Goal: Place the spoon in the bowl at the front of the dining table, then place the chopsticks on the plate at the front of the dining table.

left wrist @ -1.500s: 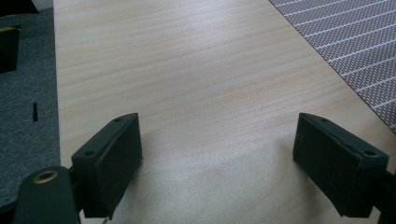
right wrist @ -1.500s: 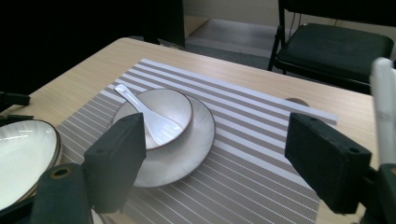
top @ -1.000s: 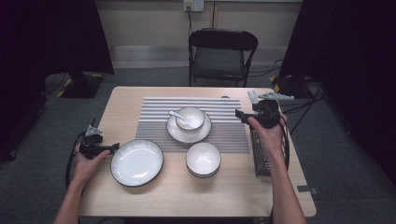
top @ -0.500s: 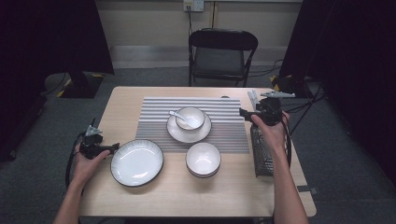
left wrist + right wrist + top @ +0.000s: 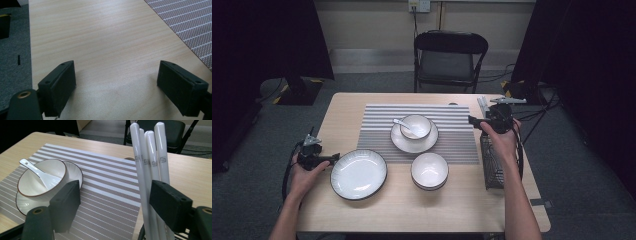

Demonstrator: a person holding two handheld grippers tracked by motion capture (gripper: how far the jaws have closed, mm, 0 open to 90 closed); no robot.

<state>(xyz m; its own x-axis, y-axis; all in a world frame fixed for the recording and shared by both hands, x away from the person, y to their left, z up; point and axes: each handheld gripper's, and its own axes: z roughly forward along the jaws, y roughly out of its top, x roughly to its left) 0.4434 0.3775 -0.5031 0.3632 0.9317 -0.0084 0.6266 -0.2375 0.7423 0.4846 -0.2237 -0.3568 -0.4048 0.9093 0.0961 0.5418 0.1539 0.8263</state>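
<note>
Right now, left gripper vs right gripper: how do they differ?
The left gripper sits low at the table's near-left edge beside the large plate; the right gripper is farther back at the right, by the wire holder.
The left gripper's jaws frame bare wood; the right gripper's jaws have white chopsticks standing between them, not visibly clamped.
Both stand open, each held in a hand.

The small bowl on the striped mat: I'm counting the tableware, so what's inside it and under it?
Inside the small bowl lies a white spoon. Under it sits a saucer on the striped mat. The saucer's middle is covered by the bowl.
</note>
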